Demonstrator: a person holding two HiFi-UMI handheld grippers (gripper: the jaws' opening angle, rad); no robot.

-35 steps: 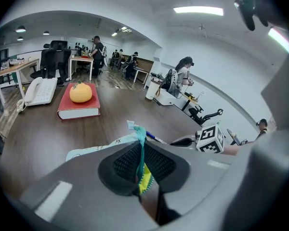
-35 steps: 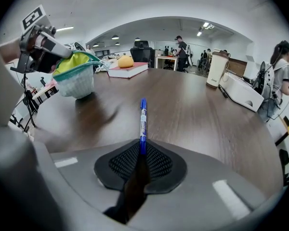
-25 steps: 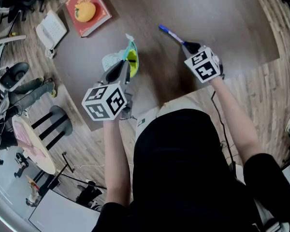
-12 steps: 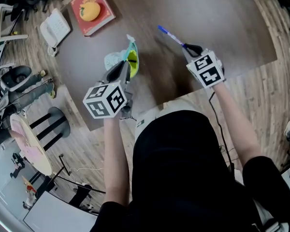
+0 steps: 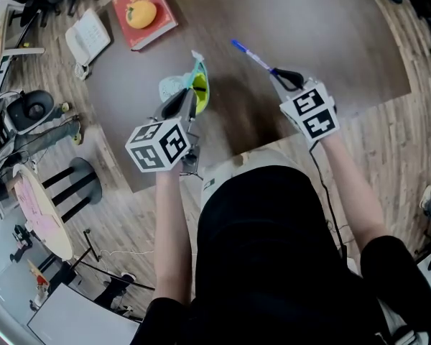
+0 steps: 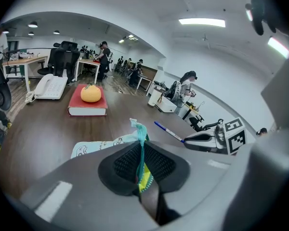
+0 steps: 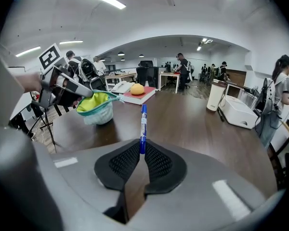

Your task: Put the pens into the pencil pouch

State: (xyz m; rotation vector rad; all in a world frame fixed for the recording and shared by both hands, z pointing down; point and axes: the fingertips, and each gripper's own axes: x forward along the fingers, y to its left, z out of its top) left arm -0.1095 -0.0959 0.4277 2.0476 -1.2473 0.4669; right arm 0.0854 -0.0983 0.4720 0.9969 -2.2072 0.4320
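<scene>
The left gripper (image 5: pixel 187 100), in the head view, pinches the near rim of the pencil pouch (image 5: pixel 194 83), which stands open-mouthed on the brown table (image 5: pixel 330 42) and shows its yellow-green lining. To its right, well apart, the right gripper (image 5: pixel 283 77) holds a blue pen (image 5: pixel 250 54) by one end, clear of the table, its free end slanting up and to the left. A red book (image 5: pixel 156 26) with an orange fruit (image 5: pixel 142 13) on it lies at the table's far left corner, and a white telephone (image 5: pixel 86 40) lies beside it.

In the left gripper view, the jaws are closed on the pouch's teal zipper edge (image 6: pixel 141 150), which rises upright between the pads. The pen (image 6: pixel 167 131) points toward the pouch from the right.

In the right gripper view, the jaws clamp the pen's lower end (image 7: pixel 142 126). The pen stands nearly upright, and the pouch (image 7: pixel 97 109) sits to the left with its mouth open.
</scene>
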